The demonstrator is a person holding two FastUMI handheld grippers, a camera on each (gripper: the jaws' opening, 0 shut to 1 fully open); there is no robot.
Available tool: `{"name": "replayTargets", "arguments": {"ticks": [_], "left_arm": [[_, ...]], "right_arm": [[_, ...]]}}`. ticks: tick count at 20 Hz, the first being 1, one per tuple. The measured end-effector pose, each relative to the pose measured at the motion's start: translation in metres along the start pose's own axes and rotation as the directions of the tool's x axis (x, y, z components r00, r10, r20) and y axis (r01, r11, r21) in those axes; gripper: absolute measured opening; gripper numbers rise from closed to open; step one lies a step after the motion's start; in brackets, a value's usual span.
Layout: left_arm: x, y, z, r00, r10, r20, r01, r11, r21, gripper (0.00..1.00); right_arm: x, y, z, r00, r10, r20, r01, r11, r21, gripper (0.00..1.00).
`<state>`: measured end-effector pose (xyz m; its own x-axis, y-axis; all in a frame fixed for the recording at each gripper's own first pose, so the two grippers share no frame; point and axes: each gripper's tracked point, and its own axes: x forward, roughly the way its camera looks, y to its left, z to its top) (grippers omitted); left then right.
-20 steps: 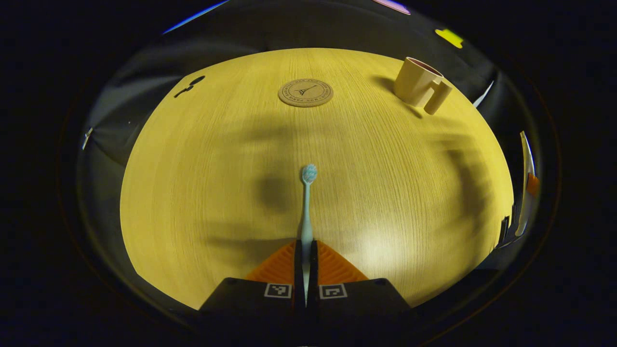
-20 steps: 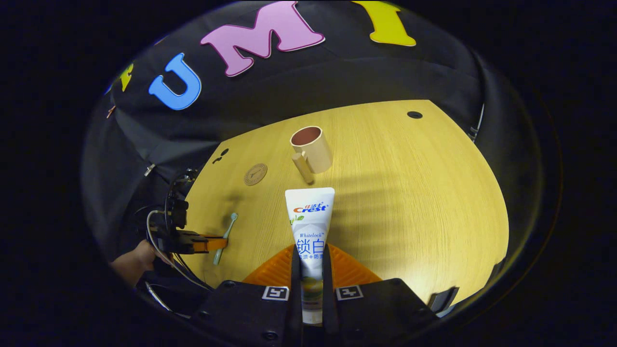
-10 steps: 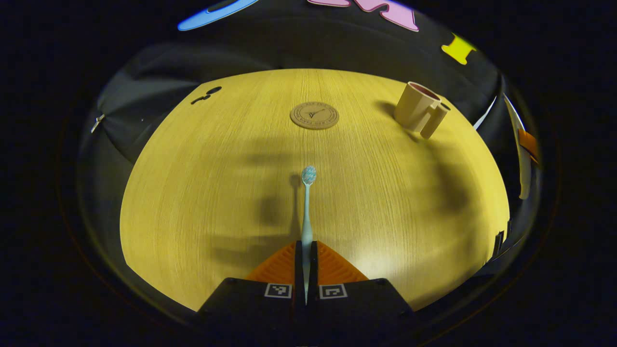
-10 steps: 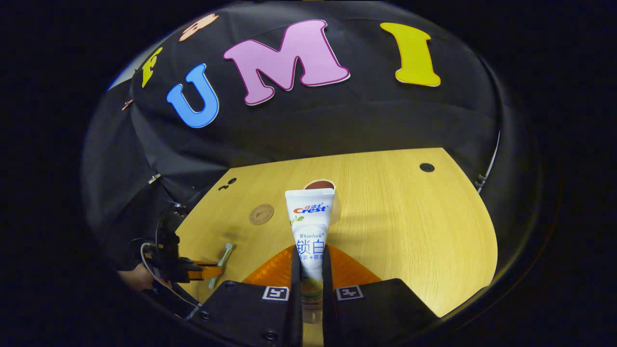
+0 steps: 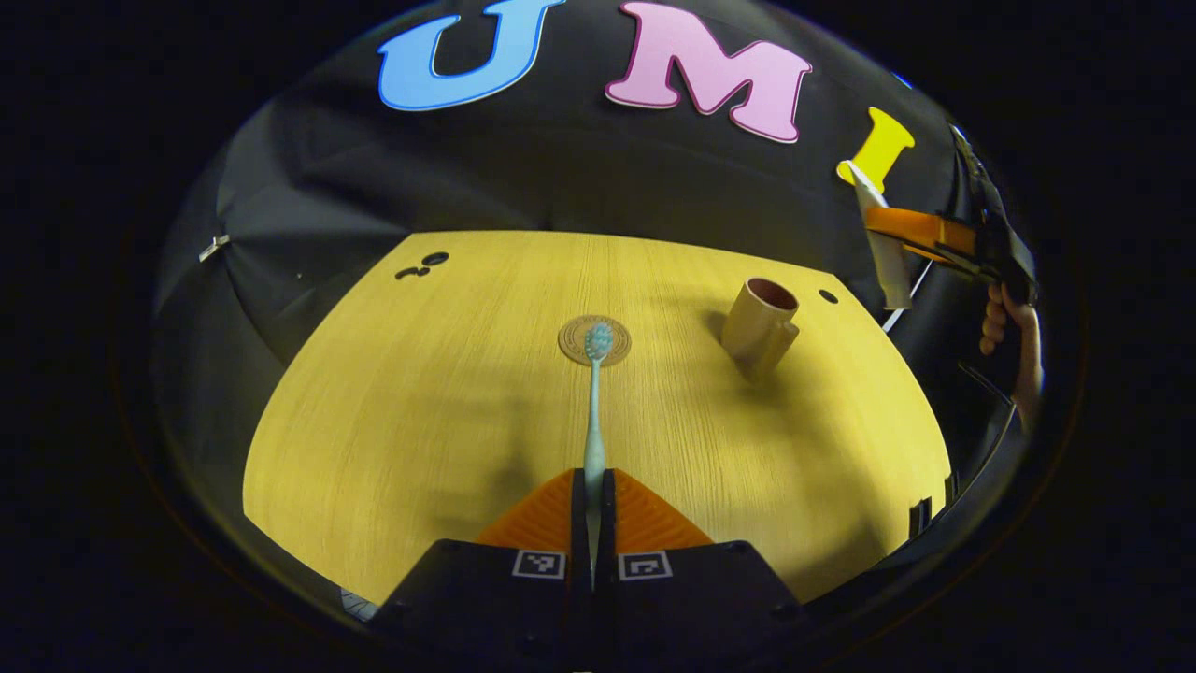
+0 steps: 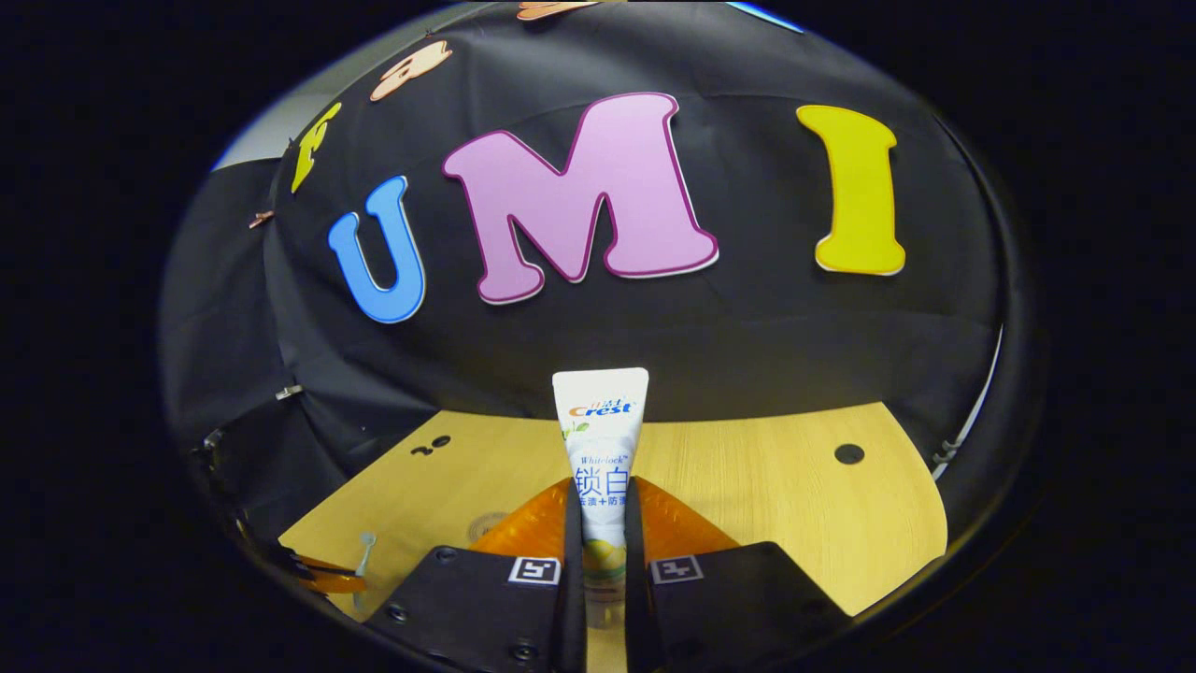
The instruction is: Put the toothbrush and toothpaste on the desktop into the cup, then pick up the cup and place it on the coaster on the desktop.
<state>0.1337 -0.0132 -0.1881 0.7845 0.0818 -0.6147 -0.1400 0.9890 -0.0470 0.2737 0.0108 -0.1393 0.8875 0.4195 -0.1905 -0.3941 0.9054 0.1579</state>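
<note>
A: What is the left gripper (image 5: 594, 481) doing?

B: It is gripping the toothbrush (image 5: 594, 411) by the handle, both fingers pressing on it at the bottom centre of the left gripper view. The brush is pointing straight up the frame, and its bristle head is lying over the coaster (image 5: 595, 339) in the picture, in the middle of the frame.

A: And the right gripper (image 6: 604, 505)?

B: In the right gripper view it is clamping the toothpaste (image 6: 600, 439), the tube rising from between the fingers at lower centre, its flat end standing up against the black wall. The same gripper is also showing at the upper right of the left gripper view, with the tube hanging from it and a hand (image 5: 1000, 322) holding it just below.

A: Where is the cup (image 5: 760, 322) sitting?

B: On the wooden desktop (image 5: 420, 402), right of centre in the left gripper view, right of the coaster and apart from it, upright with its handle facing the lower right. It is sitting well below and to the left of the right gripper in that frame.
</note>
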Motion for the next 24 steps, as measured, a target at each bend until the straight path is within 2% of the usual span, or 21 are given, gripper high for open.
{"name": "replayTargets", "arguments": {"ticks": [3,8,11,16,19,23,24], "left_arm": [[-0.006,-0.014,0.022,0.997,-0.006,0.075,0.007,1.0,-0.009,0.06],[0.001,-0.038,0.046,0.99,-0.022,0.137,0.028,0.999,-0.04,0.06],[0.008,-0.043,0.06,0.983,0.007,0.185,0.003,0.998,-0.056,0.06],[0.018,-0.055,0.073,0.97,0.024,0.241,-0.005,0.997,-0.078,0.06],[0.023,-0.048,0.077,0.959,0.073,0.272,-0.045,0.993,-0.11,0.06],[0.033,-0.049,0.08,0.955,0.073,0.287,-0.03,0.988,-0.151,0.07],[0.034,-0.049,0.081,0.954,0.072,0.292,-0.028,0.988,-0.154,0.07]], "right_arm": [[0.031,0.003,0.004,0.999,0.017,0.05,-0.017,1.0,0.008,0.19],[0.07,0.01,-0.024,0.998,0.052,0.04,-0.052,0.999,-0.001,0.2],[0.089,0.011,-0.04,0.996,0.077,0.037,-0.075,0.997,-0.034,0.2],[0.112,-0.003,-0.063,0.997,0.069,0.026,-0.068,0.997,-0.027,0.2],[0.12,-0.01,-0.072,0.997,0.062,0.046,-0.058,0.996,-0.066,0.2],[0.128,-0.011,-0.088,0.997,0.068,0.036,-0.067,0.997,-0.048,0.2],[0.129,-0.012,-0.092,0.997,0.066,0.035,-0.065,0.997,-0.047,0.14]]}}
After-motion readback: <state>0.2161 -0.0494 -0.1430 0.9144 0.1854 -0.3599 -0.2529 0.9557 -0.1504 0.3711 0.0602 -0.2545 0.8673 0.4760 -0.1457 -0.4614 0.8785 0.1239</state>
